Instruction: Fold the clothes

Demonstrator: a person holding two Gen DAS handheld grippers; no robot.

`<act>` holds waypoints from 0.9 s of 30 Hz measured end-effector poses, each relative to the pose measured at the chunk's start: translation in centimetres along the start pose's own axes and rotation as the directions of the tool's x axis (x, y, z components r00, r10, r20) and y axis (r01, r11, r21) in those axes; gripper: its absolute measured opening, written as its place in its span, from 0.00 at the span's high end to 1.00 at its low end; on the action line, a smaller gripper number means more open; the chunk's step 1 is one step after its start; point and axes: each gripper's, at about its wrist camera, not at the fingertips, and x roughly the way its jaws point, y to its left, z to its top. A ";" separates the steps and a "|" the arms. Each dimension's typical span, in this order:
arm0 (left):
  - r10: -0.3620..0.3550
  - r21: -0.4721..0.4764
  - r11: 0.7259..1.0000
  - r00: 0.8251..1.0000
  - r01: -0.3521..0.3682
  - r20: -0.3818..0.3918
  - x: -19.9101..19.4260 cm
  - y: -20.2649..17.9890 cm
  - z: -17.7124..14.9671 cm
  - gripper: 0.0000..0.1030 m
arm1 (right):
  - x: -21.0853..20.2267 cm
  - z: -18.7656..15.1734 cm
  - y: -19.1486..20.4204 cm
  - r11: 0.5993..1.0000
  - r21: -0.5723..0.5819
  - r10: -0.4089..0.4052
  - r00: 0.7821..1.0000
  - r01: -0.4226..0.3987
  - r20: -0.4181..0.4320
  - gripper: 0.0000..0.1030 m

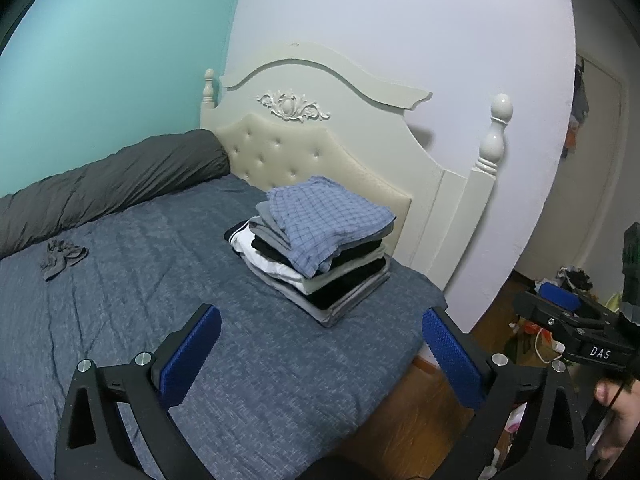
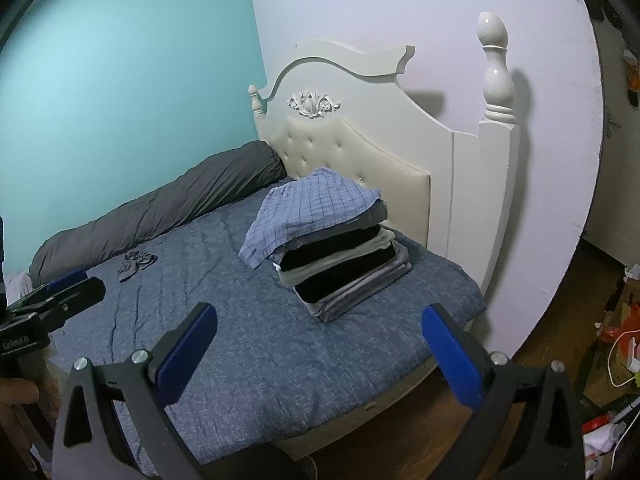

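A stack of folded clothes (image 1: 320, 256) stands on the blue bed near the headboard, topped by a blue checked garment (image 1: 328, 216). The stack also shows in the right wrist view (image 2: 340, 264), with the checked garment (image 2: 312, 208) on top. A small crumpled grey garment (image 1: 62, 258) lies loose on the bed at the left, also in the right wrist view (image 2: 134, 264). My left gripper (image 1: 320, 344) is open and empty above the bed's near edge. My right gripper (image 2: 318, 344) is open and empty, short of the stack. Each gripper shows at the edge of the other's view.
The bed's blue cover (image 1: 180, 280) fills the foreground. A rolled dark grey duvet (image 1: 112, 188) lies along the teal wall. The cream headboard (image 1: 320, 120) stands behind the stack. Wooden floor with clutter and cables (image 2: 616, 352) lies to the right.
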 end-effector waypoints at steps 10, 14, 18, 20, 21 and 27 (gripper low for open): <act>0.013 -0.008 1.000 1.000 -0.013 -0.012 -0.1 0.1 -1.3 0.00 | -0.7 -0.9 0.6 1.000 -0.015 -0.025 1.000 0.025 0.019 0.00; 0.030 -0.007 1.000 1.000 -0.030 0.004 -0.4 0.3 -1.5 0.00 | -1.3 -1.1 0.8 1.000 -0.013 -0.027 0.999 0.027 0.040 0.00; 0.032 0.005 0.999 0.999 -0.032 0.009 -0.8 0.2 -1.8 0.00 | -1.8 -1.1 0.9 1.000 -0.015 -0.024 0.998 0.025 0.050 0.00; 0.034 0.017 0.999 0.999 -0.035 0.008 -0.9 0.1 -1.9 0.00 | -2.0 -1.2 1.0 1.000 -0.018 -0.022 0.998 0.023 0.053 0.00; 0.036 0.021 0.999 0.999 -0.036 0.007 -1.0 0.0 -2.0 0.00 | -2.0 -1.2 1.1 1.000 -0.018 -0.021 0.998 0.022 0.054 0.00; 0.041 0.035 0.999 0.999 -0.042 0.022 -1.6 -0.4 -2.3 0.00 | -2.2 -1.4 1.3 1.000 -0.019 -0.023 0.998 0.024 0.059 0.00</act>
